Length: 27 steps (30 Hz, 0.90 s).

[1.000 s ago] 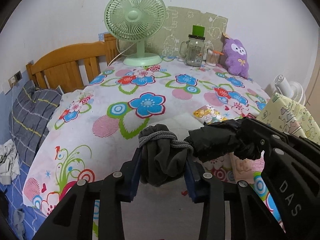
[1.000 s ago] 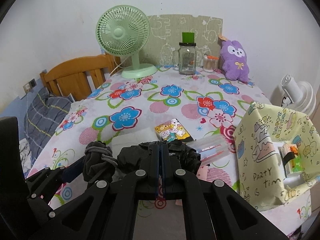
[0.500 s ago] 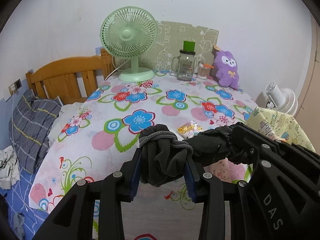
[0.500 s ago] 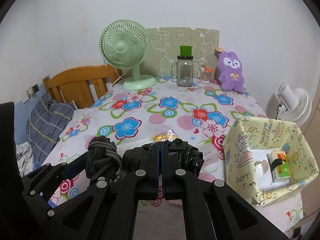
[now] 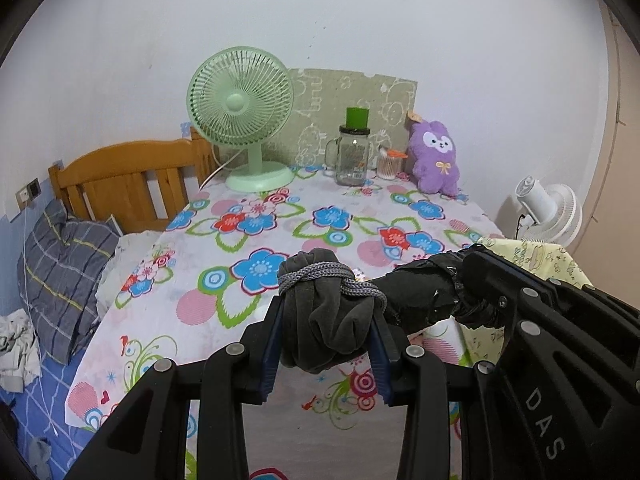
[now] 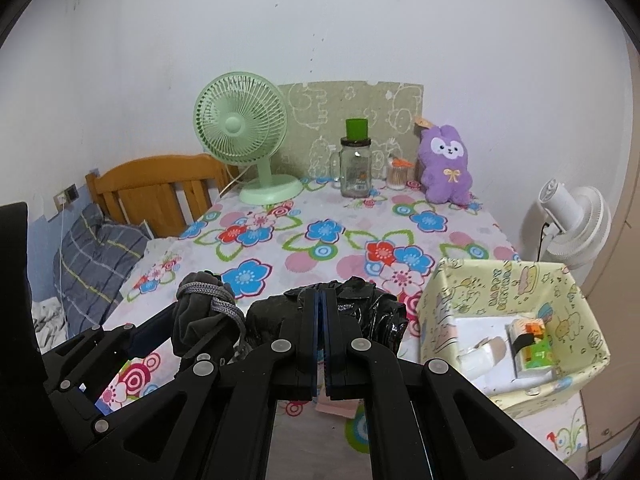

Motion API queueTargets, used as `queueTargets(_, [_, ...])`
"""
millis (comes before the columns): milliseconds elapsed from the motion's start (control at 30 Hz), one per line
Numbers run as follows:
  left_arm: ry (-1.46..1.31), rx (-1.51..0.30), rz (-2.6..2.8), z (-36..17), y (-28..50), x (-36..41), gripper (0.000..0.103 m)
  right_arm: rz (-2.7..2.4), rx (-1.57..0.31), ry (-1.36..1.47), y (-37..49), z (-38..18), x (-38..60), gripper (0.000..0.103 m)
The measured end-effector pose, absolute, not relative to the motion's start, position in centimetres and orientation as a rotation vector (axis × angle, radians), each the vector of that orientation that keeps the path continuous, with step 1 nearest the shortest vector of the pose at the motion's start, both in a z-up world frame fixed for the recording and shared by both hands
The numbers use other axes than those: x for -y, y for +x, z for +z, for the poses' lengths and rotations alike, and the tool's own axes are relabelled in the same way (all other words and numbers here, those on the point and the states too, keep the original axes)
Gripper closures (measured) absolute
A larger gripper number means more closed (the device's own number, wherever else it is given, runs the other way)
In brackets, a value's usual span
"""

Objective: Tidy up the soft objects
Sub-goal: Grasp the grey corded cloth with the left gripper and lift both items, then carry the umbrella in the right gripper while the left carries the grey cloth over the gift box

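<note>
Dark bundle [image 5: 326,320] clamped in left tongs [image 5: 326,354], right tongs [image 6: 320,344] pinching black garment [image 6: 372,314]

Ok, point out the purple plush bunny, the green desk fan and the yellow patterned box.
Purple plush bunny [image 6: 446,168]: right wrist view, on its belly.
Green desk fan [image 5: 240,101]: left wrist view, on the grille's hub.
Yellow patterned box [image 6: 500,286]: right wrist view, on its far inner wall.
</note>
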<state>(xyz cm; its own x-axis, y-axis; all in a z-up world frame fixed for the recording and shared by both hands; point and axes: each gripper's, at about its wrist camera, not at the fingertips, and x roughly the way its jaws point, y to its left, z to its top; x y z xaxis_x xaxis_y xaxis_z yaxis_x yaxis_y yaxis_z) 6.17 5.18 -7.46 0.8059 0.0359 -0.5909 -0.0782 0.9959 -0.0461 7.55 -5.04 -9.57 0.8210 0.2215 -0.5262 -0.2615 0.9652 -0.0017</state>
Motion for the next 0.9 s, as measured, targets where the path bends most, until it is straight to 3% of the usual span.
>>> queueTargets(900, [-0.031, -0.569, -0.025, -4.5, 7.2, 1.7, 0.064, 0.186, -0.485, -0.039, 7.5, -6.3, 11.8, 0.099])
